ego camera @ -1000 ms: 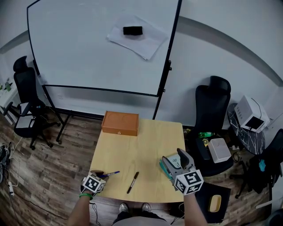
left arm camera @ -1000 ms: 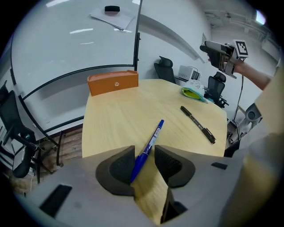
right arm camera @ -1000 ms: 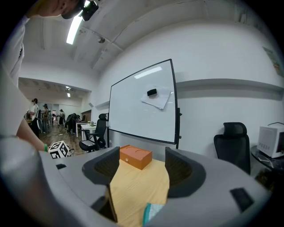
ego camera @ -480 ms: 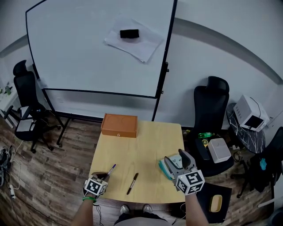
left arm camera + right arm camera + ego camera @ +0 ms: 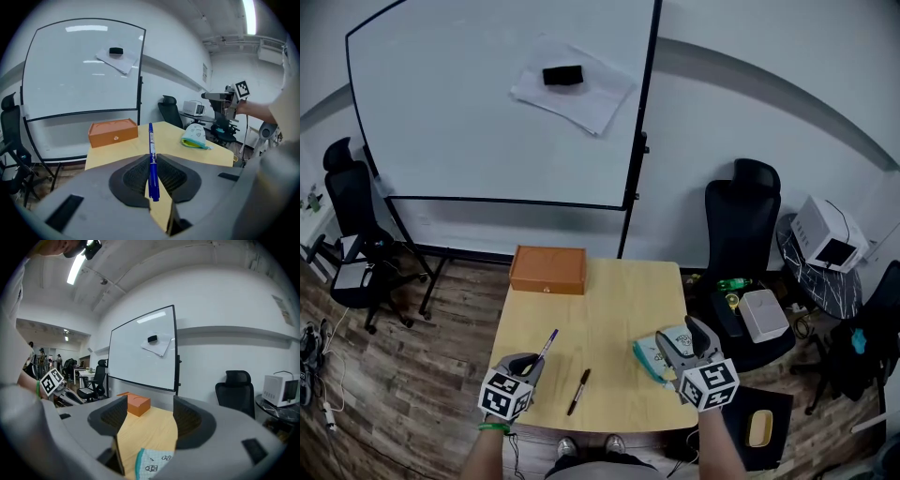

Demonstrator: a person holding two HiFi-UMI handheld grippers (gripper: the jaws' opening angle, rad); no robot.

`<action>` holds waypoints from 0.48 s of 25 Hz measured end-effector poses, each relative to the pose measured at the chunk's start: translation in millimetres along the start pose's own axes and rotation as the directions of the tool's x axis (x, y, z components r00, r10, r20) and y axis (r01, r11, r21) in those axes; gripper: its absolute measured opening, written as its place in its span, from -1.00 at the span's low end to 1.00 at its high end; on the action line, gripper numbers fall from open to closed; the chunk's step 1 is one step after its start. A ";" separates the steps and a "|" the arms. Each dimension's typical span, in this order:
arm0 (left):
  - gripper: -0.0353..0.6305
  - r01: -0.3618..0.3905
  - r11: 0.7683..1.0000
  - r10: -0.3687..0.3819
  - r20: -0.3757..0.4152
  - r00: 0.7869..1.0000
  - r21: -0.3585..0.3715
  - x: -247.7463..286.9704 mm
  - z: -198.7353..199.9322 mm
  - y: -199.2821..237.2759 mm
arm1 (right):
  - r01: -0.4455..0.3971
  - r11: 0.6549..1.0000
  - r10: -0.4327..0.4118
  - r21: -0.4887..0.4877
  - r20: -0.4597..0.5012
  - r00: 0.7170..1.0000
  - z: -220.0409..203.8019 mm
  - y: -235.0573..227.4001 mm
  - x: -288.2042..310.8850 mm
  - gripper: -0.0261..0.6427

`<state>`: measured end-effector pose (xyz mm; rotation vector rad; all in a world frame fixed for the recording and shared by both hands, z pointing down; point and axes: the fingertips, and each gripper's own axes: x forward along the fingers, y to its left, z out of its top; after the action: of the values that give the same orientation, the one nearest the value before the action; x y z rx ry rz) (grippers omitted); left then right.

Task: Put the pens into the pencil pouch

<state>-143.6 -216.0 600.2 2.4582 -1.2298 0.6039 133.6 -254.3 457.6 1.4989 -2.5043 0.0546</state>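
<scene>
Big whiteboard [image 5: 487, 112] at the back, and in front of it the wooden table [image 5: 600, 309] where it's all happening. An orange box [image 5: 547, 269] sits at the far edge. Over on the right side lies the pencil pouch [image 5: 651, 353], pale with a teal trim. The right gripper [image 5: 149, 417] hangs right over it, jaws spread wide with nothing pinched. Whether it actually touches the pouch is hard to call from here. Now the left gripper [image 5: 529, 364], near the front left corner: its jaws have just been closing, and there it is, a blue pen [image 5: 151, 140] clamped between the pads, tip pointing out over the table, well apart from the pouch. A black pen [image 5: 579, 390] lies loose on the tabletop between the two grippers.
</scene>
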 end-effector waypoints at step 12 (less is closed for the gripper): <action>-0.75 0.147 0.986 -0.146 -0.018 0.989 0.079 35.3 15.9 -53.9 | 0.031 0.998 -0.043 -0.055 -0.231 0.972 -86.2 -38.2 -10.1 -0.06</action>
<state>-77.2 -216.2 599.1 2.5789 -1.0274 0.6375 186.3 -251.3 536.3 1.4288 -2.2764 0.1499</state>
